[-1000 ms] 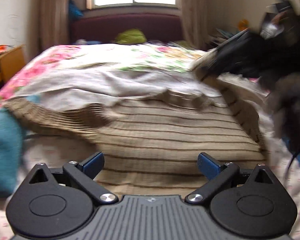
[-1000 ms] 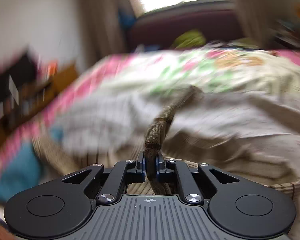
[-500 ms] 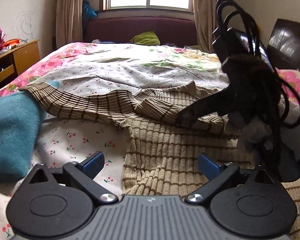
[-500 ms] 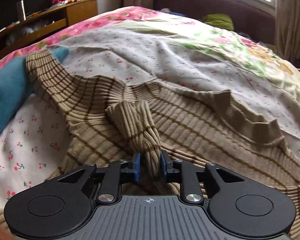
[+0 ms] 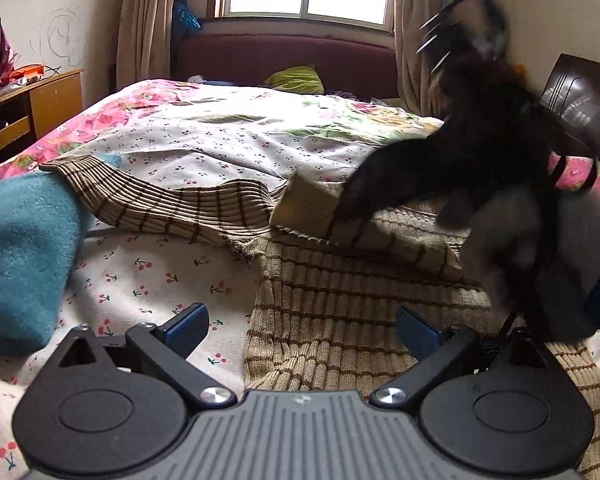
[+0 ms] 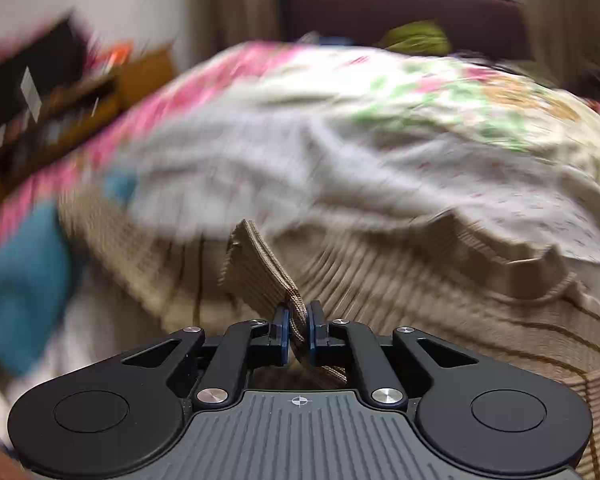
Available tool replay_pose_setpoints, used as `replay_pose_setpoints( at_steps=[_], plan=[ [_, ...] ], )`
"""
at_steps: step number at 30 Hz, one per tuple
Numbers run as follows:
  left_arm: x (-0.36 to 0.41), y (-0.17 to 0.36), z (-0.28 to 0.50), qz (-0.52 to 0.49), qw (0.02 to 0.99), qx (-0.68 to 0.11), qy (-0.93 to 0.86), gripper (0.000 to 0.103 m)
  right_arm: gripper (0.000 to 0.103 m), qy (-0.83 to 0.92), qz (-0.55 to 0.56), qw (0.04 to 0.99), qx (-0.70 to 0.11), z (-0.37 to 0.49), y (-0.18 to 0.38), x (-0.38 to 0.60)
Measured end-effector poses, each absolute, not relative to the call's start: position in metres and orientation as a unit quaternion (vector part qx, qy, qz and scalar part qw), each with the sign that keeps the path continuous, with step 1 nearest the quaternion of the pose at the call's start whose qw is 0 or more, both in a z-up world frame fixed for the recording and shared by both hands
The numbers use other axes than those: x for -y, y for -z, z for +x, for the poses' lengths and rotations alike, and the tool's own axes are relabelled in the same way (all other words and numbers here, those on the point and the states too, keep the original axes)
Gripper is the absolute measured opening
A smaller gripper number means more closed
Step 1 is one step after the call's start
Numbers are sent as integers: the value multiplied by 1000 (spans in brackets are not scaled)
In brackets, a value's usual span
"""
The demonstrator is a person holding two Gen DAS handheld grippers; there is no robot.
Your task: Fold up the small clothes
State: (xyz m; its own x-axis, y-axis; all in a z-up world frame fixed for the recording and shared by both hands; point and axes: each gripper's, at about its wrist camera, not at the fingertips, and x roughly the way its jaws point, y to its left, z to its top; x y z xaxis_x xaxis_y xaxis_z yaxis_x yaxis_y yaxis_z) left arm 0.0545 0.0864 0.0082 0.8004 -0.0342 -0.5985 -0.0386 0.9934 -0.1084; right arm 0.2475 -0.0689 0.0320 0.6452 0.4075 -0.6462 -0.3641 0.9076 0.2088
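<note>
A tan ribbed sweater (image 5: 360, 292) with brown stripes lies flat on the bed, one sleeve (image 5: 160, 208) stretched out to the left. My left gripper (image 5: 300, 320) hangs open just above the sweater's lower left edge, with nothing between its fingers. In the left wrist view my right gripper (image 5: 380, 196) is a dark blur over the sweater's chest, lifting a fold of it. In the right wrist view my right gripper (image 6: 298, 320) is closing, its pads pinching the other sleeve's cuff (image 6: 256, 268), which stands up above the sweater body (image 6: 420, 300).
A teal garment (image 5: 20, 260) lies on the cherry-print sheet (image 5: 220, 148) at the left. A wooden cabinet (image 5: 40, 100) stands beside the bed on the left. A maroon bench (image 5: 280, 56) with a green cloth (image 5: 296, 78) sits under the window. A dark headboard (image 5: 580, 92) is at the right.
My right gripper has tightened on the cuff and swung it up off the sweater; its view is now blurred. My left gripper has stayed open and barely moved in the last half second.
</note>
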Motion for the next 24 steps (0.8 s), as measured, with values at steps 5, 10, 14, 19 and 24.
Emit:
replay_pose_setpoints(
  at_steps=[5, 10, 14, 19, 24],
  plan=[
    [-92, -9, 55, -73, 947, -313, 0, 103, 8, -169, 51, 938, -299, 247, -63, 88],
    [-96, -8, 56, -86, 946, -313, 1, 103, 14, -228, -9, 903, -365, 246, -13, 42],
    [-96, -8, 55, -84, 946, -312, -3, 103, 15, -246, 6, 870, -428, 243, 33, 25],
    [-96, -8, 55, -80, 946, -314, -2, 103, 15, -250, 38, 882, -397, 233, 11, 52],
    [-98, -7, 56, -86, 946, -314, -2, 103, 16, -163, 44, 915, -368, 221, 5, 109]
  ],
)
